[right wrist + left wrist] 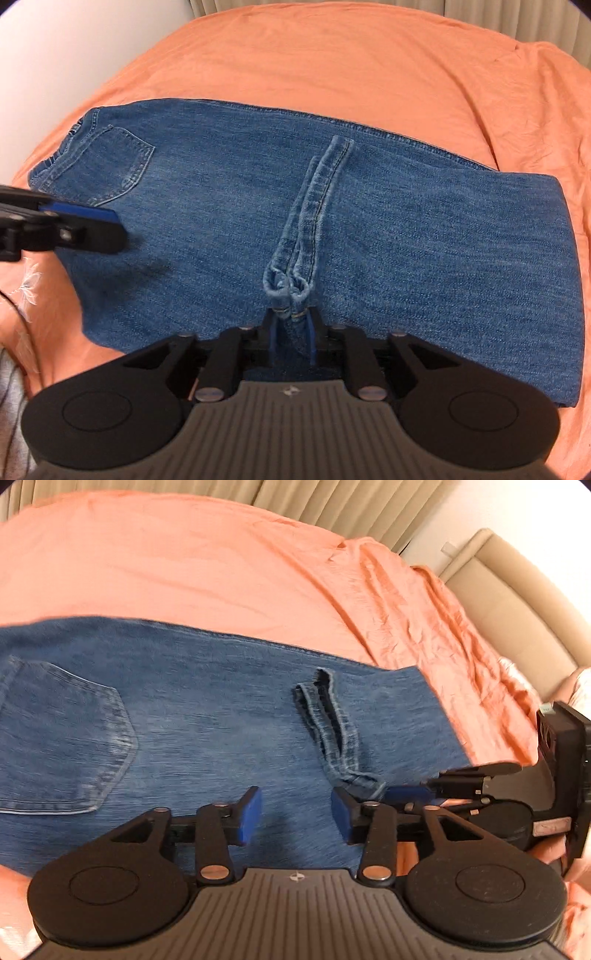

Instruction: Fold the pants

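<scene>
Blue denim pants, folded double with the leg hems laid back across the thighs, lie across the near part of a bed under an orange sheet. At the left, toward the waistband and back pocket, the left tool hovers just above the cloth with its blue pads apart and nothing between them, apparently free for the next hold. To the right, at the near edge of the bed, the right tool has the bunched hem corners between its narrowly parted pads; whether they press the denim cannot be told. The hems seem placed mid-garment so that one more fold would finish the job.
</scene>
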`<state>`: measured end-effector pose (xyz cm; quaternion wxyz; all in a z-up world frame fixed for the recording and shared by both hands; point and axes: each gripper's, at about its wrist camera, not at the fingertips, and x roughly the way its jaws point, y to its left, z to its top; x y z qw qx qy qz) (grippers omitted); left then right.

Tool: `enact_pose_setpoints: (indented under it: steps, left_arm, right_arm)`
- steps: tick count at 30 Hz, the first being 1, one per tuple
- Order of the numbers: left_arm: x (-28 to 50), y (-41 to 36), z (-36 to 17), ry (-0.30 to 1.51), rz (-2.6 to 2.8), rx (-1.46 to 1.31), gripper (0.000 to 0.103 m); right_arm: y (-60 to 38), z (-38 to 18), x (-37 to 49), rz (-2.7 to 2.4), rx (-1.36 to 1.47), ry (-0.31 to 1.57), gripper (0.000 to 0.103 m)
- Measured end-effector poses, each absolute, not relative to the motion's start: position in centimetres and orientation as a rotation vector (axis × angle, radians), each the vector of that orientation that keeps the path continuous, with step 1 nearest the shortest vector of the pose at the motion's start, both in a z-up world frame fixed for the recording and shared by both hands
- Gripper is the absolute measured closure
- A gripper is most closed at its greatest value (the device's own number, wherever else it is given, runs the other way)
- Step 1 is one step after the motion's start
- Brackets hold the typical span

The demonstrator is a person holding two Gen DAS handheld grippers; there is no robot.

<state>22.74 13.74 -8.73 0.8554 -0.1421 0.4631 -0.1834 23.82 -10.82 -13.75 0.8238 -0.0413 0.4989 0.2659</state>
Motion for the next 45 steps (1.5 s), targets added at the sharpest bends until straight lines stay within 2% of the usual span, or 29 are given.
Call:
enact_pose_setpoints:
  steps: [4, 10, 17, 19, 22, 23, 29, 30, 32, 37, 41, 42, 45]
  left_arm:
    - [24.2, 13.4, -9.4, 0.966, -0.411, -0.378, 0.048]
    - [27.9, 12.2, -11.3, 0.972, -0.414, -0.547, 0.043]
    - [33.1, 10.7, -15.4, 1.042, -0.348, -0.697, 0.043]
    - [34.2, 10.3, -16.1, 1.037, -0.350, -0.713, 0.048]
    - [35.0, 9.6, -16.1, 1.015, -0.327, -0.682, 0.078]
    - [35.1, 9.3, -15.7, 1.004, -0.338, -0.647, 0.094]
    - [33.5, 6.6, -9.5, 0.797, -0.446, -0.365, 0.097]
    - [33.2, 6.2, -8.4, 0.762, -0.464, -0.311, 0.097]
    - [33.4, 5.4, -7.2, 0.743, -0.461, -0.208, 0.097]
    - [35.4, 5.8, -11.4, 0.899, -0.362, -0.143, 0.097]
    - [35.5, 6.1, -14.6, 0.951, -0.326, -0.161, 0.097]
    - [35.5, 6.3, -15.0, 0.955, -0.322, -0.174, 0.096]
    - [35.5, 6.5, -15.1, 0.966, -0.313, -0.188, 0.094]
  right_arm:
    - [-11.6, -12.2, 24.7, 0.590, -0.053, 1.068, 0.070]
    - [-13.5, -10.6, 26.4, 0.462, -0.111, 0.986, 0.071]
    - [-18.6, -11.1, 27.9, 0.348, -0.092, 0.919, 0.071]
    - [-19.8, -11.5, 27.9, 0.337, -0.102, 0.908, 0.071]
    - [-21.5, -11.8, 27.9, 0.324, -0.131, 0.886, 0.071]
    - [-22.0, -11.8, 27.8, 0.319, -0.141, 0.876, 0.072]
    - [-24.9, -12.1, 27.7, 0.293, -0.143, 0.819, 0.072]
    - [-25.4, -12.2, 27.7, 0.293, -0.130, 0.816, 0.074]
    - [-26.3, -12.3, 27.9, 0.287, -0.100, 0.817, 0.085]
    - [-26.8, -13.8, 28.4, 0.282, -0.058, 0.845, 0.095]
    - [-26.9, -16.9, 29.1, 0.261, -0.045, 0.920, 0.096]
    - [-27.0, -17.6, 29.1, 0.253, -0.048, 0.936, 0.099]
    - [-28.0, -18.7, 29.1, 0.250, -0.004, 0.947, 0.099]
